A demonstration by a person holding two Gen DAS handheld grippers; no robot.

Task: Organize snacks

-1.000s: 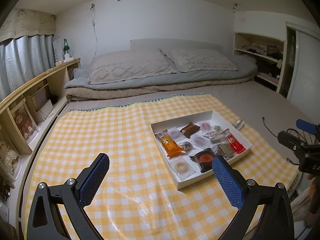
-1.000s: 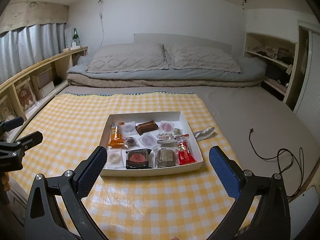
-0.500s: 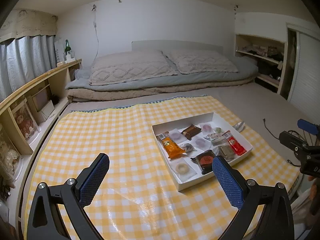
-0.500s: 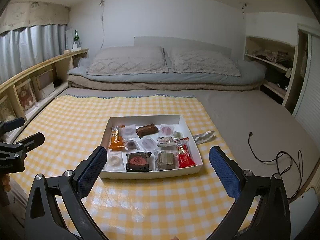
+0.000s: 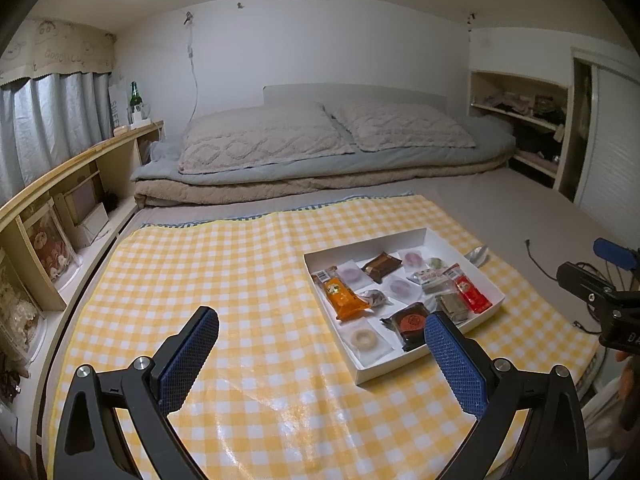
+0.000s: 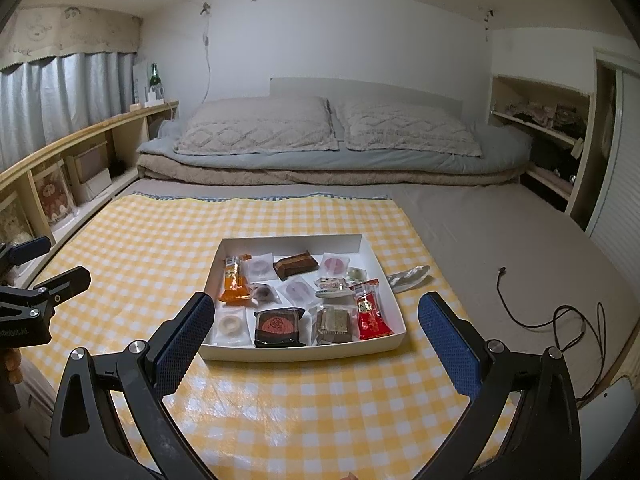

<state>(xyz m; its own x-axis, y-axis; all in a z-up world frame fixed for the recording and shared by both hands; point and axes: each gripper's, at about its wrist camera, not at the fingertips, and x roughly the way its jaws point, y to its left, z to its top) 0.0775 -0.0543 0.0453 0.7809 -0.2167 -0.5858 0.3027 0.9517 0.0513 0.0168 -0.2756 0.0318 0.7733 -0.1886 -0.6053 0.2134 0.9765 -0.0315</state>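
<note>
A white shallow box (image 6: 376, 256) holds several wrapped snacks on a yellow checked cloth (image 6: 140, 248); it also shows in the left wrist view (image 5: 486, 280). Inside lie an orange packet (image 6: 235, 282), a brown bar (image 6: 297, 265), a red packet (image 6: 370, 312) and a dark round cake (image 6: 279, 326). A silver wrapper (image 6: 410, 276) lies outside the box at its right. My right gripper (image 6: 316, 340) is open and empty, above the box's near edge. My left gripper (image 5: 322, 354) is open and empty, left of the box.
Folded bedding and two pillows (image 6: 256, 130) lie at the back. A wooden shelf (image 5: 60, 208) runs along the left wall, open shelves (image 6: 540, 136) stand at the right. A black cable (image 6: 560, 320) lies on the grey mattress right of the cloth.
Both grippers have tilted up a little, so the box sits slightly lower in both views. Both stay open and empty.
</note>
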